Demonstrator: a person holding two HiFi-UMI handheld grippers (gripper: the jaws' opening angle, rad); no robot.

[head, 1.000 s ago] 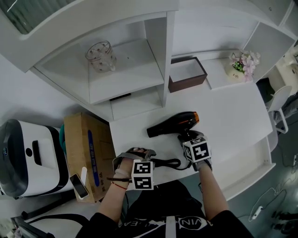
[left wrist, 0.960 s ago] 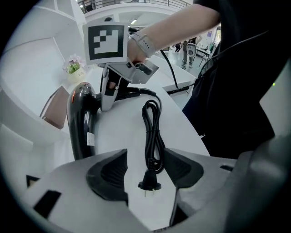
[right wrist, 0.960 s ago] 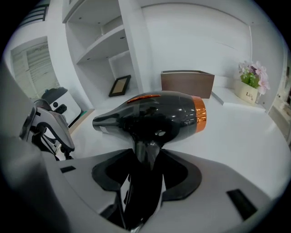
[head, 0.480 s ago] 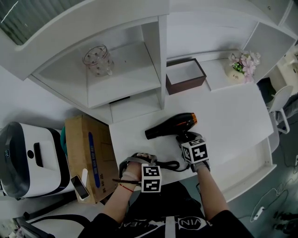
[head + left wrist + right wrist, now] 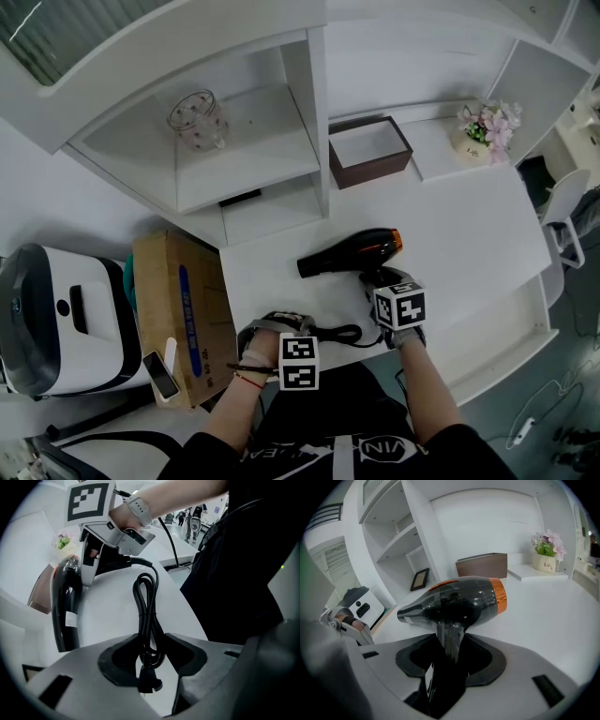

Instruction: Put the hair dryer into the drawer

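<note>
- Two tools busy: right tool [image 5: 451, 645] is clamped on the hair dryer [image 5: 352, 251] by its handle, dryer lying on the white worktop [image 5: 469, 234].
- Left tool [image 5: 151, 645] is closing round the bundled cord [image 5: 147, 613], pads touching it.

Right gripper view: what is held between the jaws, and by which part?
The right gripper holds the hair dryer by its handle, just below the body.

From the head view I can't see the right gripper's [image 5: 380, 279] hold on the black hair dryer with an orange ring [image 5: 352, 251], because its marker cube covers the handle. The left gripper's [image 5: 281, 328] jaws, closing on the bundled black power cord [image 5: 337, 331], are hidden the same way. The print on the small white flower pot [image 5: 476, 142] is too small to read.
</note>
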